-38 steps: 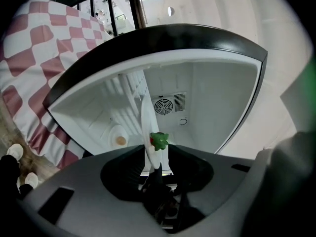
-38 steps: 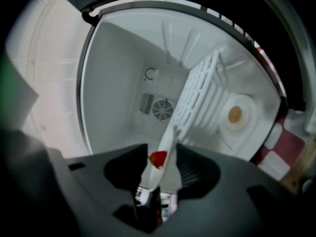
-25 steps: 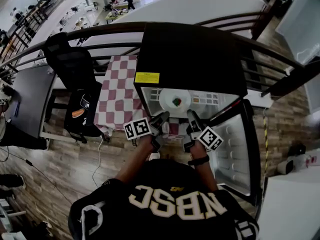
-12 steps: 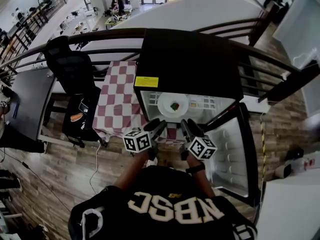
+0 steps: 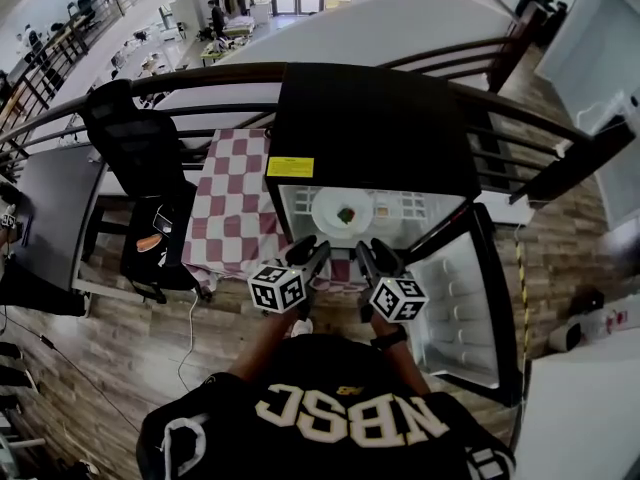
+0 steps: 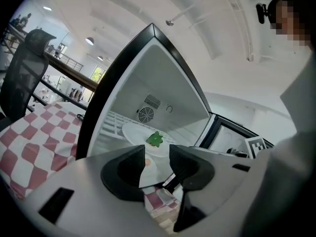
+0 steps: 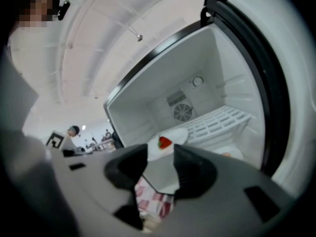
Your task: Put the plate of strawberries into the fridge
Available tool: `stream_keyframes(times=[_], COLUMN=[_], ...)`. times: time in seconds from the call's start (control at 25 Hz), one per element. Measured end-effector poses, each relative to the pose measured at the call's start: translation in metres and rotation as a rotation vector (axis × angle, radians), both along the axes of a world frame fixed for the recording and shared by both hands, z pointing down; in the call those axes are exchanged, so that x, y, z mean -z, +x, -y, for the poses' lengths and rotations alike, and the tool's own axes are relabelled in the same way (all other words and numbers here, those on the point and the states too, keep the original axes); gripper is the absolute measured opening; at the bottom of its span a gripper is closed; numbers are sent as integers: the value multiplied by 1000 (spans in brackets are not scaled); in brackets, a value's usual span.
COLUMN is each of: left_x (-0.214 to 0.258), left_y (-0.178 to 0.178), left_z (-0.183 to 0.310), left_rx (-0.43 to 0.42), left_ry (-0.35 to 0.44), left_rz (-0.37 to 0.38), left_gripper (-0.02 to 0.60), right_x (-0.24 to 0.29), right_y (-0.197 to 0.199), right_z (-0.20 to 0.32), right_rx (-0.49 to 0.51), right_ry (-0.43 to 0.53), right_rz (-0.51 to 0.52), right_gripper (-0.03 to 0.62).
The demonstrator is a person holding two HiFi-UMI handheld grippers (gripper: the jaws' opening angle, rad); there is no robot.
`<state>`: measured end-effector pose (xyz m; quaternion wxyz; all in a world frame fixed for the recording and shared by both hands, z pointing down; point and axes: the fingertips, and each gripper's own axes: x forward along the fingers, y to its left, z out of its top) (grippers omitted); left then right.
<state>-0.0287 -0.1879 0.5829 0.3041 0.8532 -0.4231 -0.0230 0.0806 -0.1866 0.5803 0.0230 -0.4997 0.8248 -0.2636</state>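
Head view: plate [image 5: 342,211] rests on fridge [image 5: 375,118] shelf.
Claws: left gripper [image 5: 310,251], right gripper [image 5: 374,253] both spread, empty.
Remaining: door [image 5: 455,298] stands open.

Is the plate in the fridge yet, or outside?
In. The plate, a strawberry on it, sits on the wire shelf inside the fridge, whose door stands open.

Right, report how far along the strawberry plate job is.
Done: the plate with its strawberry sits on the wire shelf inside the fridge. In hand: nothing; the left gripper and right gripper are both open and empty, outside the fridge front. Left: probably only shutting the door, which stands open.
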Motion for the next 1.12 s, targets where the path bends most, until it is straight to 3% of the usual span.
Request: stream_keyframes(times=[0.48,1.12], left_x=[-1,-7], left_y=[4,12], left_z=[6,26], left_rx=[-35,-65], left_ry=[60,69], left_rz=[92,141], left_gripper=[152,44], right_x=[1,-2], right_y=[-11,-13], right_z=[2,22], right_rx=[14,-5], right_ry=[43,52], right_rz=[-159,-236], right_gripper=[169,92])
